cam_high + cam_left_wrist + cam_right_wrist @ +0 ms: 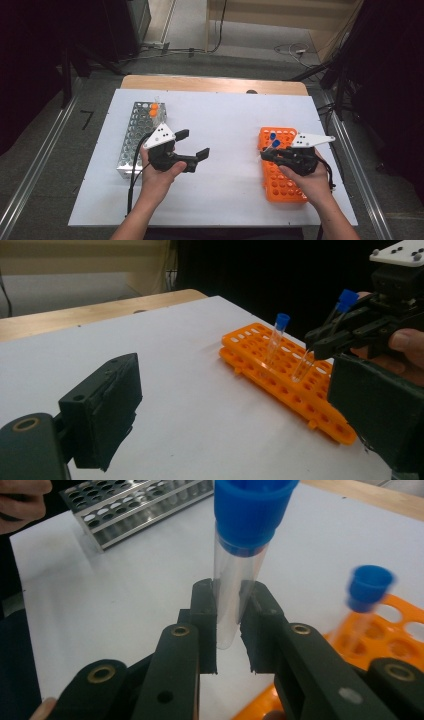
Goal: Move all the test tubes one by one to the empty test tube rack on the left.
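Observation:
My right gripper (267,152) is shut on a clear test tube with a blue cap (235,580), pads clamped on its lower part, cap upward. It holds the tube (307,365) over the near-left part of an orange tube rack (282,185), with the tube's rounded bottom hanging free between the pads. A second blue-capped tube (273,136) stands in the rack's far end (277,337). My left gripper (192,143) hovers over the bare white board at mid-left, jaws wide apart and nothing between them (235,415).
A metal tube rack (132,145) lies along the board's left side, with orange-capped tubes (154,110) at its far end. The white board (225,120) rests on a wooden table. Floor rails run along both sides.

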Tool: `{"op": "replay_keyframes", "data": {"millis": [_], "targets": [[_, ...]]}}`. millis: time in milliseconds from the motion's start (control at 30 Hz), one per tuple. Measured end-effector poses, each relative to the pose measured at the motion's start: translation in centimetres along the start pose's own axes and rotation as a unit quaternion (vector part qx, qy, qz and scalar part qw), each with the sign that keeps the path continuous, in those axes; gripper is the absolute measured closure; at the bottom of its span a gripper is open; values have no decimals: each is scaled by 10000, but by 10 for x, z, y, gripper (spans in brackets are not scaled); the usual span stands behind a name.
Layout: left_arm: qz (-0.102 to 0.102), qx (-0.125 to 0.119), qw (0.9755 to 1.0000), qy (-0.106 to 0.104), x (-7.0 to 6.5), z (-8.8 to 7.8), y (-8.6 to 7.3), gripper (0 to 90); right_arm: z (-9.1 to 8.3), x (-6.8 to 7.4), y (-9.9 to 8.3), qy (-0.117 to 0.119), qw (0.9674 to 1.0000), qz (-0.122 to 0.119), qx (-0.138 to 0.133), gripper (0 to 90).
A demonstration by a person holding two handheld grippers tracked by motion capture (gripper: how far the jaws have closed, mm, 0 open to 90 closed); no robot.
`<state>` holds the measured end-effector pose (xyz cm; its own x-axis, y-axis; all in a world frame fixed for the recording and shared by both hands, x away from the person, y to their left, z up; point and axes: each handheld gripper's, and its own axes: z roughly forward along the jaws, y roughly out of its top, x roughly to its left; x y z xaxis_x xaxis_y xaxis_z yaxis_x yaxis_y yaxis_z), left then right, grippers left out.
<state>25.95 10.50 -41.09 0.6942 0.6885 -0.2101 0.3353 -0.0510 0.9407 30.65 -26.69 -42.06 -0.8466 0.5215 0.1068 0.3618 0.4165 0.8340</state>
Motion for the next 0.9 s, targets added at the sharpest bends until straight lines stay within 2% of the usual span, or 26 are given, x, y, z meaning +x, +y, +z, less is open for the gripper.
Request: {"op": "replay_keyframes", "data": {"millis": [100, 233, 400, 600, 733, 900], "targets": [[44, 50, 10000, -66, -7, 5, 0, 118, 9, 9, 2, 122, 9999, -93, 73, 747], [75, 161, 9998, -95, -16, 15, 0, 231, 20, 19, 6, 258, 9995, -149, 126, 748], [119, 286, 9989, -350, -25, 25, -2, 330, 33, 34, 11, 404, 9987, -218, 227, 748], [294, 428, 9965, -648, -35, 37, -6, 441, 42, 46, 14, 537, 9976, -287, 315, 748], [284, 462, 9947, -876, -42, 47, -7, 494, 46, 52, 15, 581, 9971, -314, 384, 748], [392, 479, 9920, -1096, -50, 54, -7, 569, 50, 60, 16, 654, 9962, -361, 448, 748]]}}
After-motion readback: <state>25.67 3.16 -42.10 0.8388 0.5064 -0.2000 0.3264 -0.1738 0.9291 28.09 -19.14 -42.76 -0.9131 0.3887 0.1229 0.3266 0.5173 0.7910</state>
